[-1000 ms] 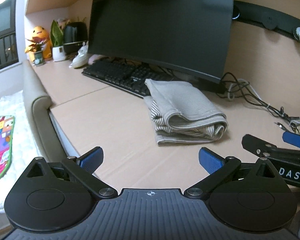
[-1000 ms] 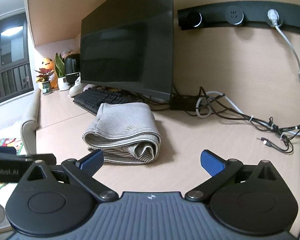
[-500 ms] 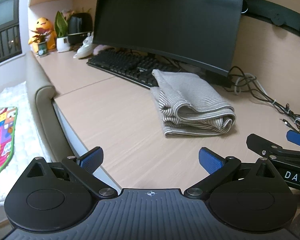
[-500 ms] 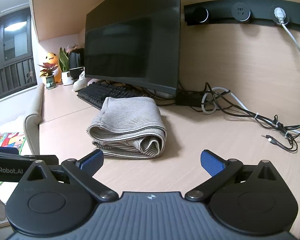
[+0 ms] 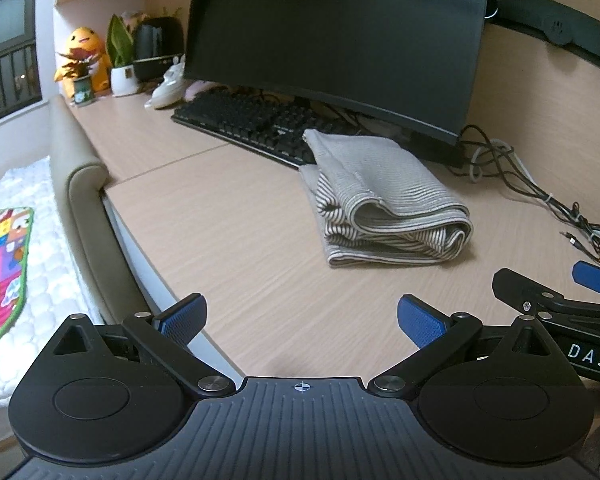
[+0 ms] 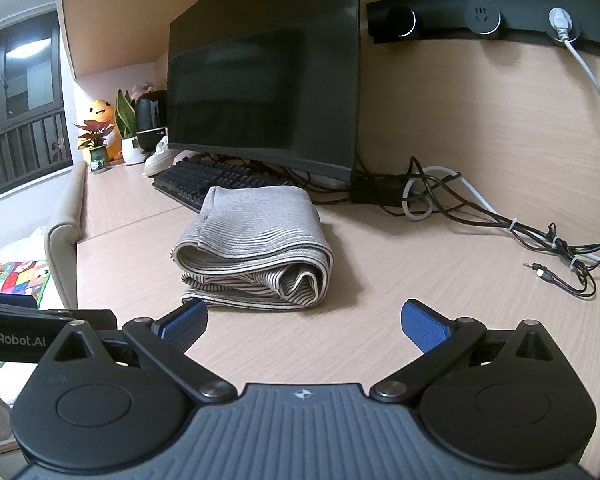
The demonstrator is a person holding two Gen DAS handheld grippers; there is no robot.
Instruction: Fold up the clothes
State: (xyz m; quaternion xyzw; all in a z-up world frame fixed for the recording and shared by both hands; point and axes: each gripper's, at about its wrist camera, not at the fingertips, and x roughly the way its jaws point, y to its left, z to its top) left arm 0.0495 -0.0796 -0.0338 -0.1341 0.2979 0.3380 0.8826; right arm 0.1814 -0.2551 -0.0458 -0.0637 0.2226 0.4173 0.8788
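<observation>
On the desk [image 5: 228, 216] lies a folded striped garment [image 5: 384, 204].

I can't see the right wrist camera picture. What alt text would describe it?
A folded striped garment lies on a wooden desk, just beyond the open, empty right gripper. Behind it stand a dark monitor and black keyboard, with tangled cables to the right.

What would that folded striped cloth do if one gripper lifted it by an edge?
The cloth would probably flop and unfold: its layers lie loose and curled at the near end. It looks soft and light, so a push would likely bunch it rather than slide it neatly across the desk.
</observation>
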